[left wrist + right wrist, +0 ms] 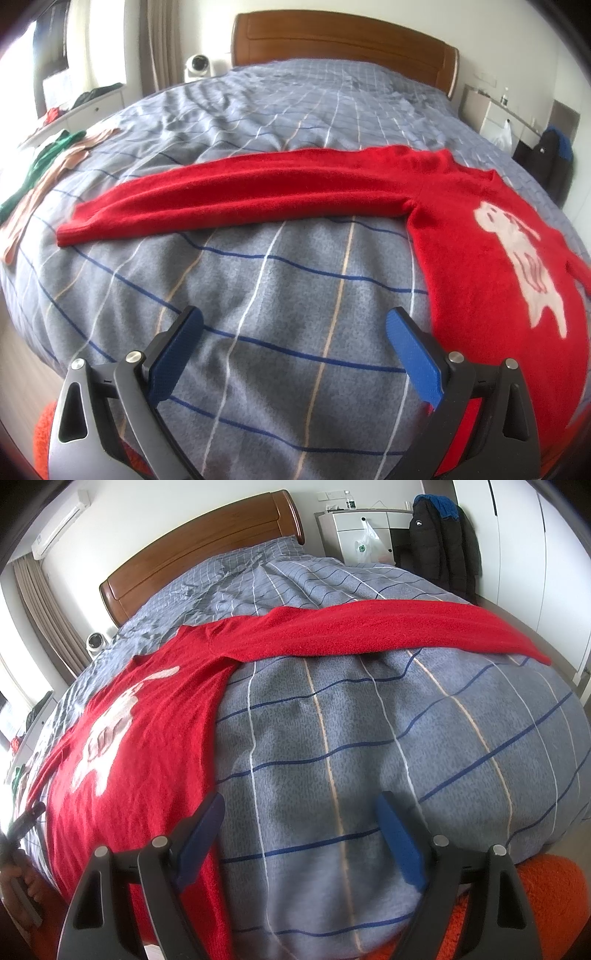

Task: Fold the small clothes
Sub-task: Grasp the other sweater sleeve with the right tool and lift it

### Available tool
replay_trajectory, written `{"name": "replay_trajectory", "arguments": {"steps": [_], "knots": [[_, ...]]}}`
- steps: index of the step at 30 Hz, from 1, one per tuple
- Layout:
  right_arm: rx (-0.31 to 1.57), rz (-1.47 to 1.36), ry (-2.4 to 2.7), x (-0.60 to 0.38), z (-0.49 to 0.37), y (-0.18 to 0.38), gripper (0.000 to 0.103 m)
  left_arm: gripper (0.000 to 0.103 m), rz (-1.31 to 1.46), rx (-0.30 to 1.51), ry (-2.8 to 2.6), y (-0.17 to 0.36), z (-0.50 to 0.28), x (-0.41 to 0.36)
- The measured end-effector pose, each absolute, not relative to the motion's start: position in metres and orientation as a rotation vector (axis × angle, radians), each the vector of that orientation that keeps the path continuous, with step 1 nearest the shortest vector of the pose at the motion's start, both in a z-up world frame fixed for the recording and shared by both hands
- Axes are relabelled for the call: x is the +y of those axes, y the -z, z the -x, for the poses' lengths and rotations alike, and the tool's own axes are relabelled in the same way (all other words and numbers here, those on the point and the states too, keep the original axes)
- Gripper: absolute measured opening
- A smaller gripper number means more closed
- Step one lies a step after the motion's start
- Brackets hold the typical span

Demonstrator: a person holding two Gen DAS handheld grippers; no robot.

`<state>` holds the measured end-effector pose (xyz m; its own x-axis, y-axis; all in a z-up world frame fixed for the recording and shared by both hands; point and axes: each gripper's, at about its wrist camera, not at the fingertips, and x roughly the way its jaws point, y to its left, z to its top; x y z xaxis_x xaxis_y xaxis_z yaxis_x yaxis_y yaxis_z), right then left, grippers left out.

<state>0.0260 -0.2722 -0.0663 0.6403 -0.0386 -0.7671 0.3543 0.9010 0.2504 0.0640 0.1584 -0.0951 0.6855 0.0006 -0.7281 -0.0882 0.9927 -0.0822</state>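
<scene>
A red sweater [480, 258] with a white animal print lies flat on the bed, front up. One sleeve [240, 195] stretches out to the left. My left gripper [293, 325] is open and empty, low over the blanket, its right finger next to the sweater's side edge. In the right wrist view the sweater [147, 738] lies at left with its other sleeve [388, 627] stretched right. My right gripper [299, 808] is open and empty, its left finger over the sweater's edge.
The bed carries a grey-blue checked blanket [258, 295] and has a wooden headboard [332, 37]. Green and beige clothes [44, 166] lie at the bed's left edge. An orange rug [535, 904] lies on the floor. A cabinet and dark jackets [439, 535] stand to the right.
</scene>
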Motion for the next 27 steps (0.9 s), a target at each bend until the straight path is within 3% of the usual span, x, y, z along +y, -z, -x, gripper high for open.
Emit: {"name": "replay_trajectory", "arguments": {"steps": [6, 12, 17, 20, 27], "knots": [[0.693, -0.707, 0.291, -0.337, 0.008, 0.038, 0.083, 0.1, 0.131, 0.817, -0.058, 0.095, -0.067, 0.163], [0.489, -1.2, 0.296, -0.42, 0.052, 0.052, 0.083, 0.1, 0.094, 0.819, -0.051, 0.097, -0.067, 0.152], [0.383, -1.304, 0.277, -0.464, 0.036, 0.045, 0.082, 0.1, 0.054, 0.82, -0.061, 0.099, -0.065, 0.146], [0.452, -1.373, 0.317, -0.483, 0.019, 0.057, 0.08, 0.1, 0.05, 0.818, -0.07, 0.099, -0.065, 0.146], [0.441, -1.391, 0.377, -0.508, -0.011, 0.081, 0.065, 0.1, 0.046, 0.833, -0.081, 0.105, -0.067, 0.146]]}}
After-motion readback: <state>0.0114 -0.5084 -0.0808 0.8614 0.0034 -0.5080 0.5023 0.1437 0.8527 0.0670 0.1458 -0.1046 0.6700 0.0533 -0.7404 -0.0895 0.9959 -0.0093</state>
